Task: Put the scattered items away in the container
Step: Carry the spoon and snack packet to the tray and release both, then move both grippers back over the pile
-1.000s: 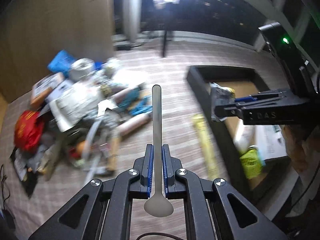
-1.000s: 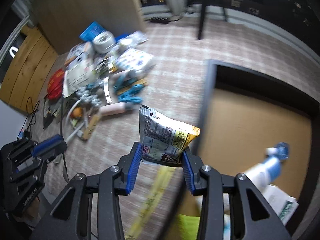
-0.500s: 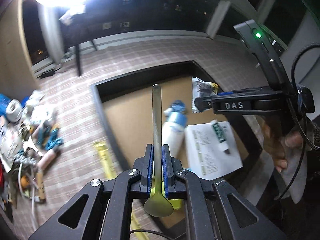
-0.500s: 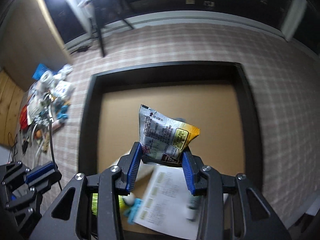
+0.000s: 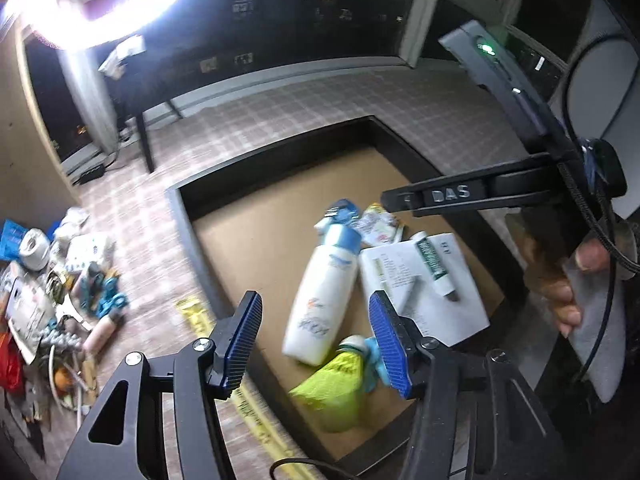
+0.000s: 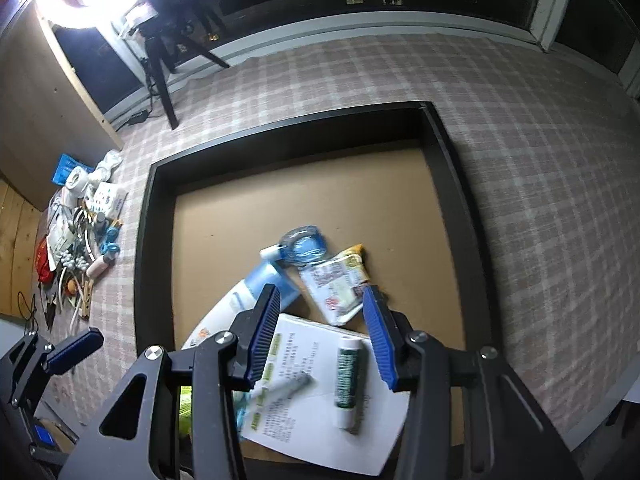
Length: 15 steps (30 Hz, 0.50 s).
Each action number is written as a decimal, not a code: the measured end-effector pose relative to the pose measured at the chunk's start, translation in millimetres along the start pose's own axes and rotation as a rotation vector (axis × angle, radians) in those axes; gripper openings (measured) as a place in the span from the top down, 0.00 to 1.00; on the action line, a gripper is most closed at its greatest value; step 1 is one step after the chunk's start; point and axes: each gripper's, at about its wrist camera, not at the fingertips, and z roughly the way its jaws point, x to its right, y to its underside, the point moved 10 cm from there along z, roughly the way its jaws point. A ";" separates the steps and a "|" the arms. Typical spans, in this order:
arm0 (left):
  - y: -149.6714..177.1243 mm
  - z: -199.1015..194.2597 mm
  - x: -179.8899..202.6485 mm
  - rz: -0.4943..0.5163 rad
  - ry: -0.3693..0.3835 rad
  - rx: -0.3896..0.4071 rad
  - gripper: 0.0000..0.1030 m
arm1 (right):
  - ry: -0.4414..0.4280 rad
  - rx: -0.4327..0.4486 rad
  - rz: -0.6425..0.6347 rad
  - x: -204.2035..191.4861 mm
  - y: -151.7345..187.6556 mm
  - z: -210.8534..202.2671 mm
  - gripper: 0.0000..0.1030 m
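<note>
Both grippers hover over the black container [image 5: 185, 216] with a brown bottom. My left gripper [image 5: 316, 340] has its jaws opening and holds nothing. The grey spoon [image 5: 410, 294] lies blurred on a white sheet [image 6: 320, 420] in the container. My right gripper [image 6: 322, 338] has its jaws opening too. The snack packet [image 6: 336, 284] lies free on the container bottom beyond its pads. The right gripper [image 5: 448, 194] shows in the left wrist view, with a hand [image 5: 556, 288] on it.
In the container lie a white bottle with a blue cap [image 5: 324, 284], a green tube [image 6: 347, 376] and a yellow-green item [image 5: 336, 384]. A pile of scattered items [image 6: 80, 240] sits on the checked floor to the left. A yellow strip [image 5: 196, 312] lies by the container's wall.
Both grippers swung from the pile to over the container. The left let go of the spoon and the right let go of the snack packet; both now lie inside.
</note>
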 end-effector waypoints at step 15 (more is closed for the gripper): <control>83.2 -28.7 -158.5 -0.218 -0.221 -0.028 0.48 | -0.112 -0.016 -0.176 -106.5 14.9 -0.7 0.59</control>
